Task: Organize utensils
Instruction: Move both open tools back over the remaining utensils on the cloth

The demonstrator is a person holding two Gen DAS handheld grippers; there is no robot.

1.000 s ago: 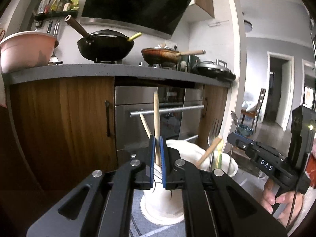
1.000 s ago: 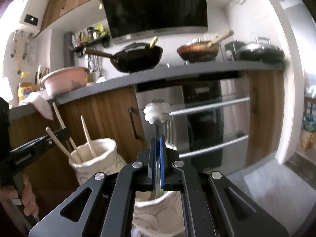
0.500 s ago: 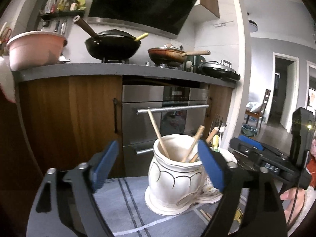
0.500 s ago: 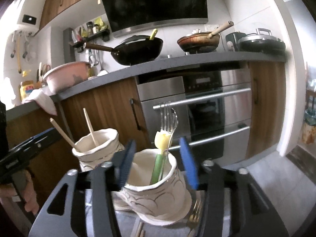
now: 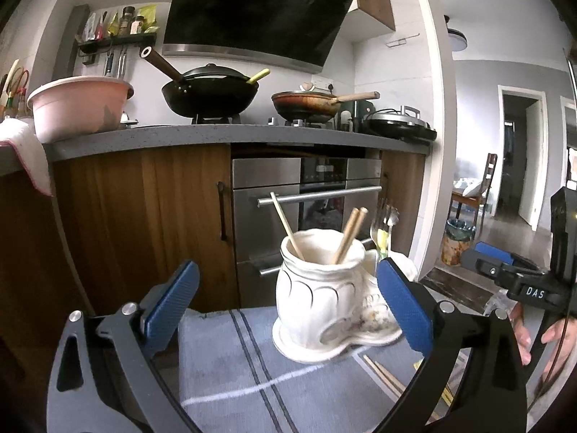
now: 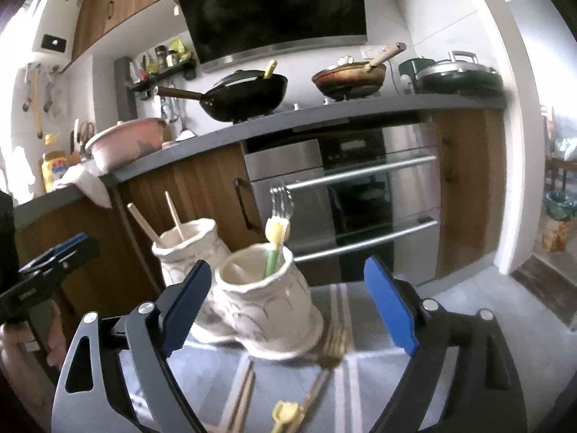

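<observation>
Sorting is what we are doing, between picks: the left gripper [image 5: 286, 299] and right gripper [image 6: 288, 306] are both gaping wide and holding nothing. On the striped cloth [image 5: 230, 364] we are counting two joined cream pots: the chopstick pot [image 5: 317, 288] holding three chopsticks [image 5: 348, 232], the fork pot [image 6: 267, 288] holding two forks [image 6: 277, 231]. Near the cloth's front edge, one gold fork [image 6: 324, 364] and a pair of loose chopsticks [image 6: 243, 393] are lying; we are judging the next move to be reaching down for them.
</observation>
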